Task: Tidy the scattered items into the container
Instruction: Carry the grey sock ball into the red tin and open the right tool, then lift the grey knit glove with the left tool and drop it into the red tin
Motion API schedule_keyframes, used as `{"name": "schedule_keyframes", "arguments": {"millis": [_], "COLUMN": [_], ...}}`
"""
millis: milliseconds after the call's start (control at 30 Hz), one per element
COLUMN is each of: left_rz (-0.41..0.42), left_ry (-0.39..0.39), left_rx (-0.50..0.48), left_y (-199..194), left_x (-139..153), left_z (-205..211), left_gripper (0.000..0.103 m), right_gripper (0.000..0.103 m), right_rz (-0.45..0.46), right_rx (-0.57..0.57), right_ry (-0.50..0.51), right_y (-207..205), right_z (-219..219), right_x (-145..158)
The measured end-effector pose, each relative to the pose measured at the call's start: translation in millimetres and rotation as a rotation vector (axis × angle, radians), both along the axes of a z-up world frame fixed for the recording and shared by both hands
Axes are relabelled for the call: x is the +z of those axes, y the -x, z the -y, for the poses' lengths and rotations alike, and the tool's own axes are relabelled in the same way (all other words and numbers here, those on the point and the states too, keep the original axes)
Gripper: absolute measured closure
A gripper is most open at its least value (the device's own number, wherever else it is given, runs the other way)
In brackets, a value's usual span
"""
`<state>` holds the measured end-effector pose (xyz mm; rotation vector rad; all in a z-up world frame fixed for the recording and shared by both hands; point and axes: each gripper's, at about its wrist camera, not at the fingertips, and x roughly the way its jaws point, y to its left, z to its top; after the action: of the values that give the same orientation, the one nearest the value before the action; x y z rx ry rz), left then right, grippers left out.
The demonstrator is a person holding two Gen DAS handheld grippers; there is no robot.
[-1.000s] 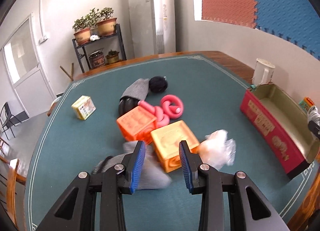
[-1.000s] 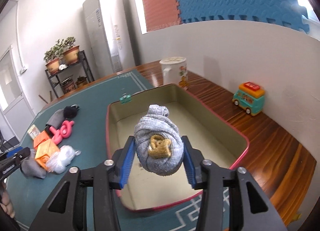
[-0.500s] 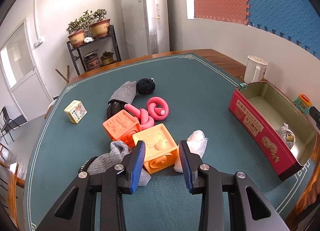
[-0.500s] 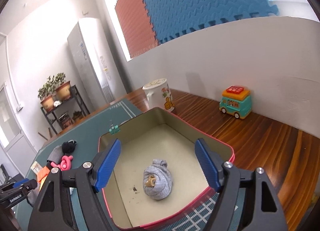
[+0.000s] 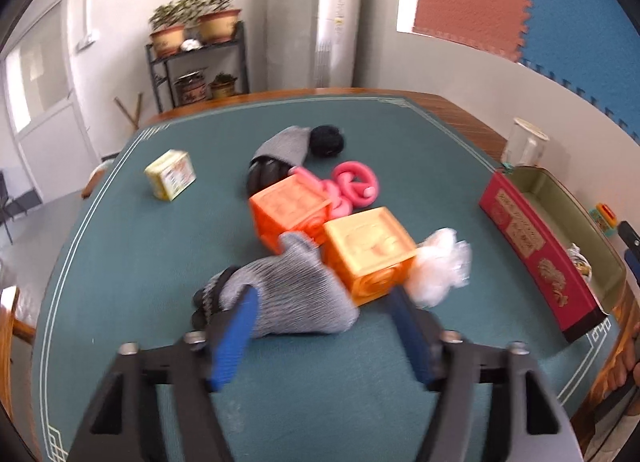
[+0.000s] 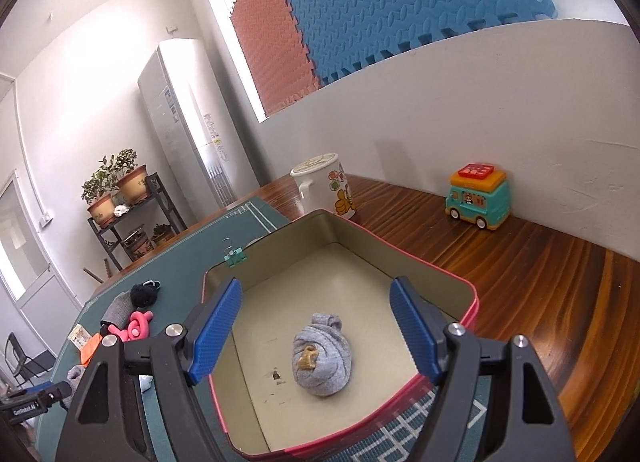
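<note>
The left gripper [image 5: 322, 336], jaws spread, frames a grey sock [image 5: 296, 294] lying crosswise, cuff leftward. Only the right wrist view shows the rolled sock [image 6: 323, 356] inside the tin [image 6: 436, 274], beneath the right gripper [image 6: 316, 336], jaws released.

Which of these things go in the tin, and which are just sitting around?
For the job: red tin, grey sock bundle already inside, grey glove, two orange blocks, pink toy, plastic wrap.

Bystanders: mug, toy van, plant shelf.

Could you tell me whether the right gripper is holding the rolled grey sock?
No, the right gripper is open above the tin, and the rolled grey sock lies inside.
</note>
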<state>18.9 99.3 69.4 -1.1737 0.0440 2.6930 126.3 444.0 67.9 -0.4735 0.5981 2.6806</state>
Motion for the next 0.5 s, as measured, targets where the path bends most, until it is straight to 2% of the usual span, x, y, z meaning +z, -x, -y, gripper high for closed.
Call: {"name": "schedule_keyframes", "arguments": {"millis": [167, 367, 467, 500], "left_rz": [0.051, 0.015, 0.001, -0.002], "left_ry": [-0.005, 0.086, 0.091, 0.095], "left_rx": [0.008, 0.02, 0.029, 0.034], "left_y": [10, 27, 32, 33], "left_x": [-18, -35, -38, -39], "left_z": [1, -4, -2, -2], "left_gripper": [0.03, 0.03, 0.031, 0.042], "right_gripper": [0.023, 0.023, 0.023, 0.023], "right_rz": [0.006, 0.013, 0.011, 0.009], "right_rx": [0.001, -0.001, -0.003, -0.006], "right_ry": [-0.006, -0.014, -0.026, -0.032], "right_y": [1, 2, 2, 2], "right_z": [2, 5, 7, 7], "right_x": [-1, -2, -2, -1]}}
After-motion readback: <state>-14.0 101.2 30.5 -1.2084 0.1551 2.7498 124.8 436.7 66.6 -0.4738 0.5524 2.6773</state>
